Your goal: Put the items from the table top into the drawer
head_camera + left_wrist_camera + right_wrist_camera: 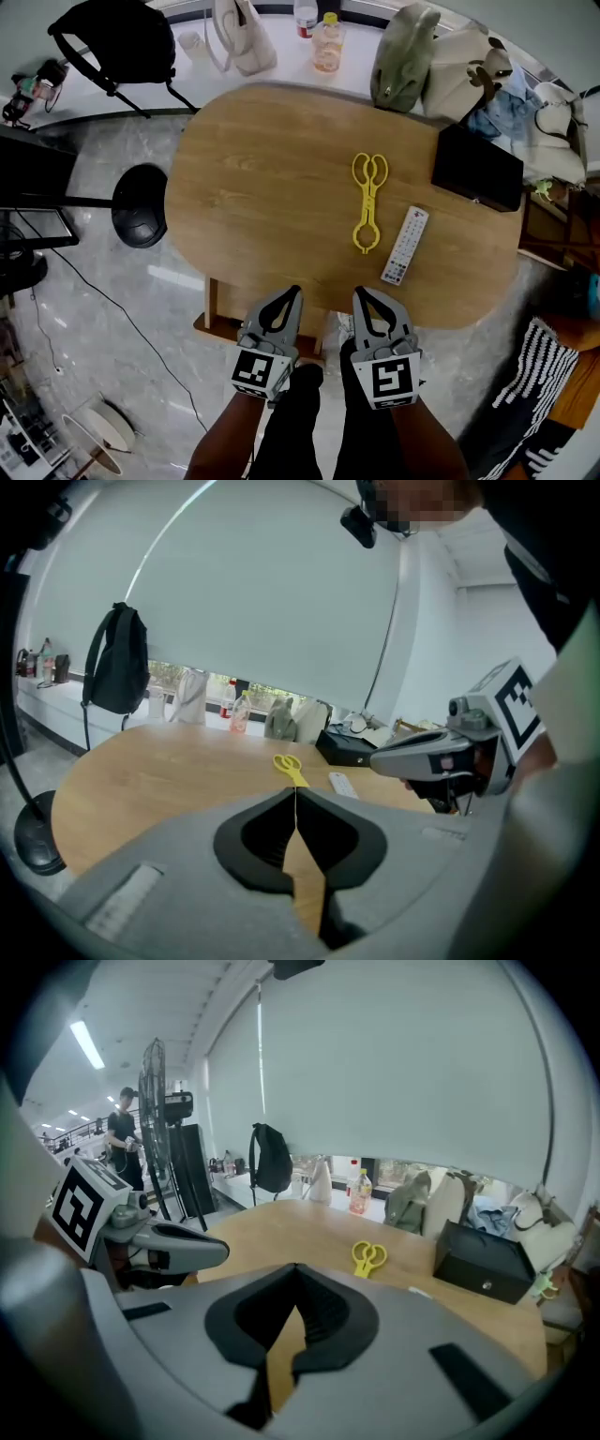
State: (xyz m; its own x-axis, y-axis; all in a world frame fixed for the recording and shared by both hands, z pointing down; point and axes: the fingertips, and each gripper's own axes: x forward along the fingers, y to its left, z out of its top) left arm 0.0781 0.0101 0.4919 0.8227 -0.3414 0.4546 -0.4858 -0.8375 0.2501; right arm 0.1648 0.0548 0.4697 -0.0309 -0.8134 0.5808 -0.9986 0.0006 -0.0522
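Yellow plastic tongs (pixel 368 200) lie on the oval wooden table (pixel 262 178), with a white remote control (pixel 405 245) just to their right. Both grippers hover side by side over the table's near edge, short of both items. My left gripper (pixel 294 292) is shut and holds nothing; its tips meet in the left gripper view (pixel 296 789). My right gripper (pixel 359 293) is likewise shut and holds nothing (pixel 296 1267). A wooden drawer-like box (pixel 214 322) juts out below the table's near edge, largely hidden by the grippers. The tongs (pixel 290 765) (pixel 368 1257) lie ahead of both grippers.
A black box (pixel 476 167) sits at the table's right end. Bags (pixel 403 56) and bottles (pixel 327 43) line the white ledge behind. A black backpack (pixel 117 42) and a round stand base (pixel 140 204) are on the left, and a cable (pixel 103 300) crosses the floor.
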